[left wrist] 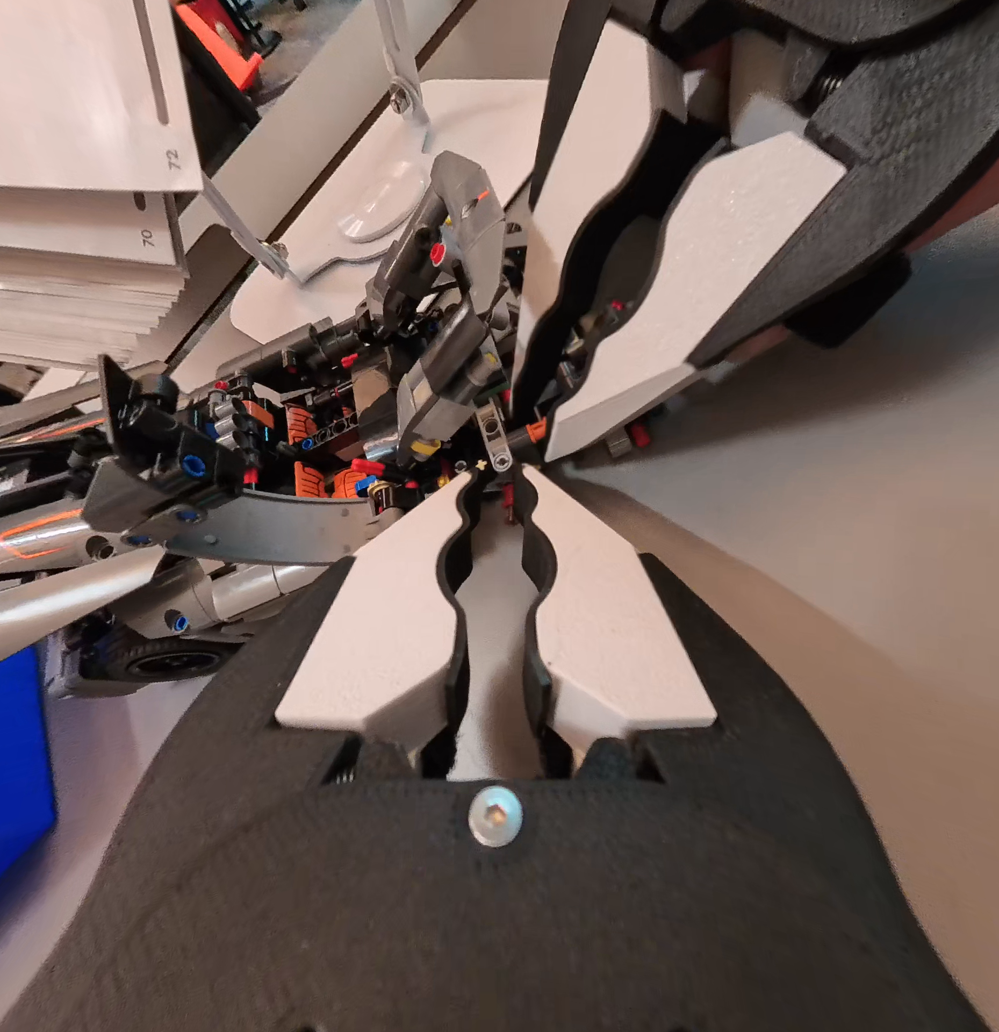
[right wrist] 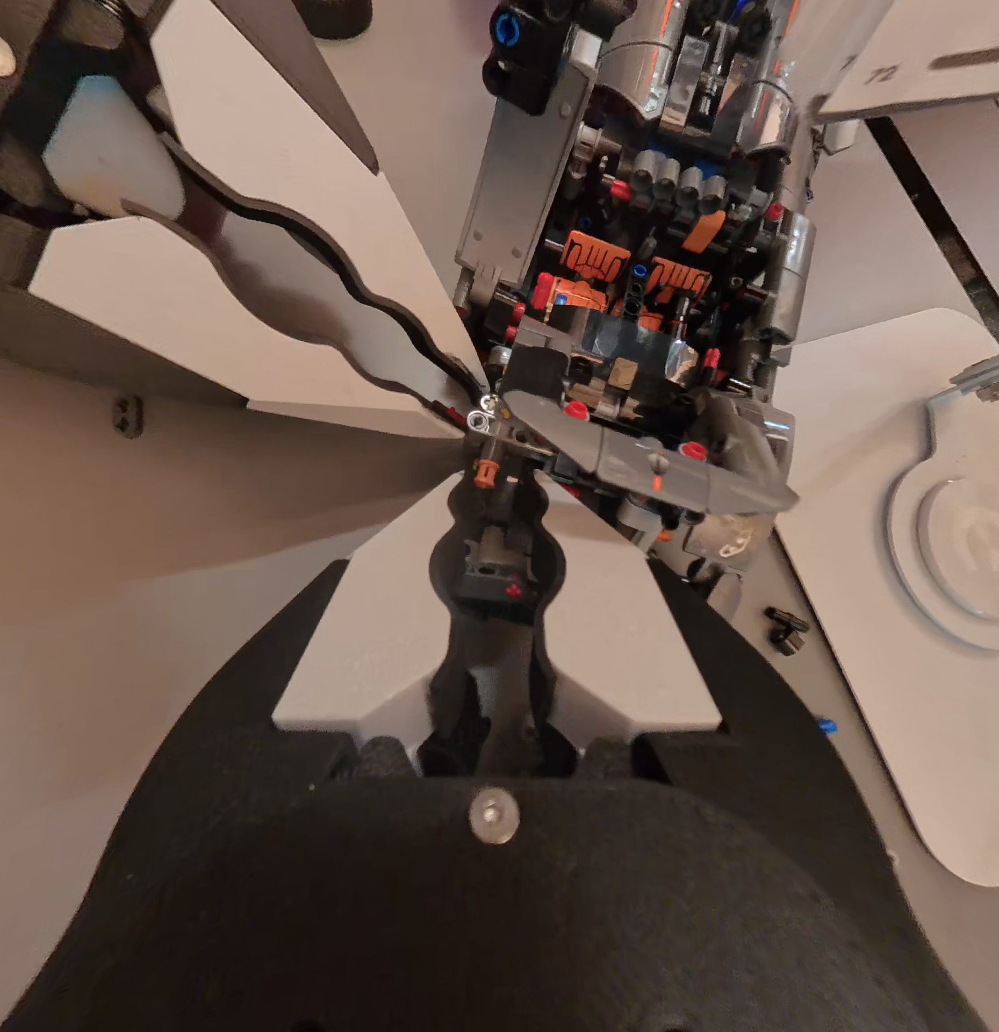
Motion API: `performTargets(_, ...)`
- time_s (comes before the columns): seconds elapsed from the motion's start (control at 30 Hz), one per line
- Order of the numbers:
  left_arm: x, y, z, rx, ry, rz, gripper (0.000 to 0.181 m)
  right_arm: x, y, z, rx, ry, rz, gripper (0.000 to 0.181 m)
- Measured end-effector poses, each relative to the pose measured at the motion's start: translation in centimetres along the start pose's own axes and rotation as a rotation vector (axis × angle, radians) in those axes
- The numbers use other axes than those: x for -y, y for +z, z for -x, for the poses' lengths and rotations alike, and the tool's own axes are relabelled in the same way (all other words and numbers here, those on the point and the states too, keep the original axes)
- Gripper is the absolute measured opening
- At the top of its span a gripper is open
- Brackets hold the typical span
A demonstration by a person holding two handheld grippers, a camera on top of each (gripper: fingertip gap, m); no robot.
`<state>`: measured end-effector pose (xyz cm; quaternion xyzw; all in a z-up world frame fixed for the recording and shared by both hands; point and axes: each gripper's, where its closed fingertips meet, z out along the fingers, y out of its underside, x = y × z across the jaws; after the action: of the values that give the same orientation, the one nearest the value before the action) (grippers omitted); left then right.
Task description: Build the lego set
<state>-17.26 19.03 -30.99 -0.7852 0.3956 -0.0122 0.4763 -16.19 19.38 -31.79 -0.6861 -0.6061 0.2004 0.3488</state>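
A grey Lego Technic car (left wrist: pixel 296 519) with orange seats lies on the table; it also shows in the right wrist view (right wrist: pixel 642 290). My left gripper (left wrist: pixel 500 474) is nearly closed at the car's open end, with a small red pin (left wrist: pixel 509 505) between its fingers, just under a light grey liftarm (left wrist: pixel 494 438). In the right wrist view the left gripper (right wrist: pixel 474 399) comes in from the upper left. My right gripper (right wrist: pixel 497 480) is shut on a black frame piece (right wrist: pixel 494 564) with an orange pin (right wrist: pixel 484 472) at the car's end; it enters the left wrist view (left wrist: pixel 533 427) from the upper right.
A thick instruction booklet (left wrist: pixel 67 251) lies at the upper left. A white stand base (right wrist: pixel 977 558) sits to the right of the car. A blue bin (left wrist: pixel 11 754) is at the left edge. Small loose black pieces (right wrist: pixel 787 631) lie on the table. Only a small space, under 4 cm, lies between the two pairs of fingers.
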Motion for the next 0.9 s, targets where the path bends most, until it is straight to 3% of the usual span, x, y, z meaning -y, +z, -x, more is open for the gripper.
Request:
performTargets(0.27, -0.2, 0.1, 0.0, -0.009, 0.006, 0.001, 0.009, -0.2, -2.3, -0.6, 0.06, 0.035, -0.018, 0.014)
performTargets(0.9, 0.0, 0.1, -0.1, -0.017, 0.015, -0.013, 0.01, 0.2, -0.3, 0.4, 0.053, 0.028, -0.029, 0.006)
